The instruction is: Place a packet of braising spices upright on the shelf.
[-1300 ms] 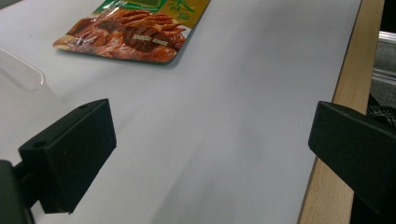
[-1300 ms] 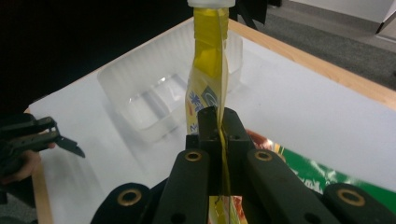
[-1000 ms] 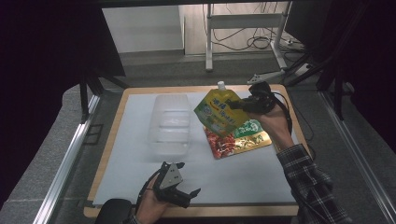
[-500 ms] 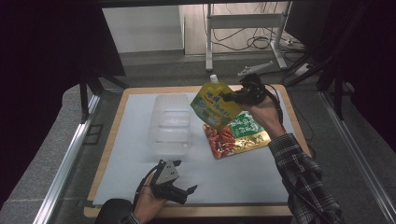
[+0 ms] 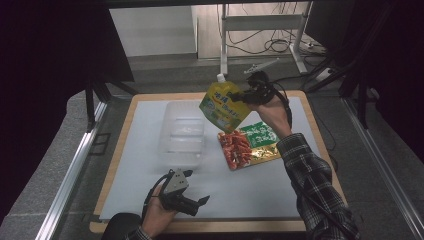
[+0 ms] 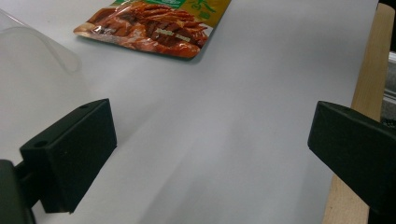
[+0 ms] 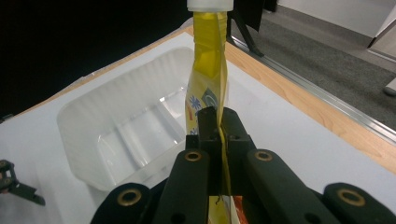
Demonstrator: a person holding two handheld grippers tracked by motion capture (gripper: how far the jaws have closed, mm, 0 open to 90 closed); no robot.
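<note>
Left tongs (image 5: 192, 202): held low over the near edge of the counter (image 5: 310, 195), jaws spread wide, nothing between them. In the left gripper view they stand far apart over bare white surface, with the wooden border at the right.

Clear plastic tray (image 5: 182, 134): rests on the white surface left of centre, open side up, nothing seen inside.

Yellow spout pouch (image 5: 224, 105): lifted off the counter, tilted, white cap uppermost. It hangs over the tray's right rim and far corner. In the right gripper view the pouch (image 7: 208, 79) stands edge-on with the tray (image 7: 121, 126) below and behind it.

Red and green snack packet (image 5: 248, 144): lies flat on the counter, just right of the tray, below the raised pouch.

Right tongs (image 5: 243, 97): clamped tight on the pouch's edge, the film pinched between the pads.
</note>
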